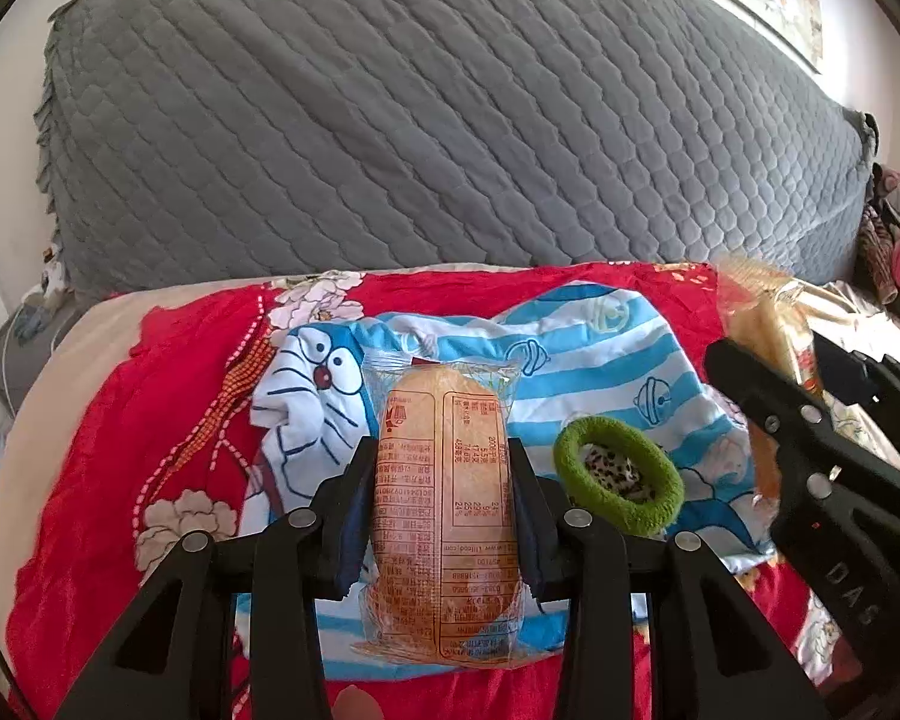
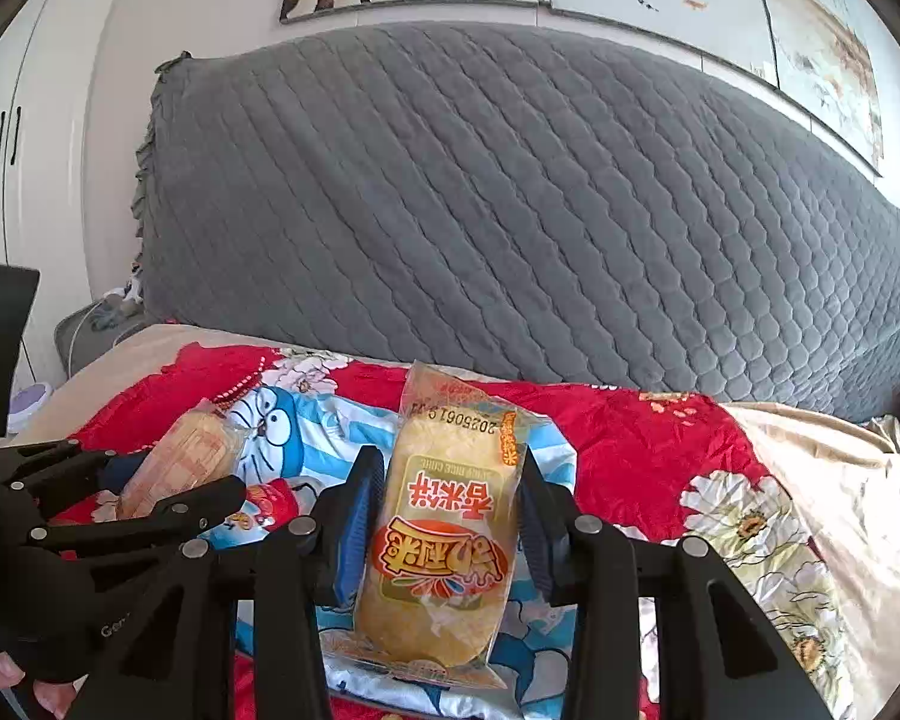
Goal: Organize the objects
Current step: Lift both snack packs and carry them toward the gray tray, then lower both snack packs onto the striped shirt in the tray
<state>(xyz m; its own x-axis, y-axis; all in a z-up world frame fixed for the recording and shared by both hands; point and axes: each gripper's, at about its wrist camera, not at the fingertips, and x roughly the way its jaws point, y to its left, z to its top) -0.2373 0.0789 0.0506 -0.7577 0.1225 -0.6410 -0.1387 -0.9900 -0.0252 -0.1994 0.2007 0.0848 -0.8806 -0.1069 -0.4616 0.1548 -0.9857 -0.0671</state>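
While both hands hang over the bed (image 1: 48, 360), each tool is pinching its own wrapped rice cake: the left tool (image 1: 444, 468) has its pads pressed on a label-side-up rice cake pack (image 1: 444, 504), and the right tool (image 2: 450, 480) clamps a second snack pack (image 2: 444, 534) with the logo showing. Under them a blue-striped cartoon cloth (image 1: 594, 354) lies on the red floral bedspread (image 1: 108, 450), with a green hair scrunchie (image 1: 618, 483) sitting on it near the left tool. Grey quilted headboard (image 1: 390, 120) behind.
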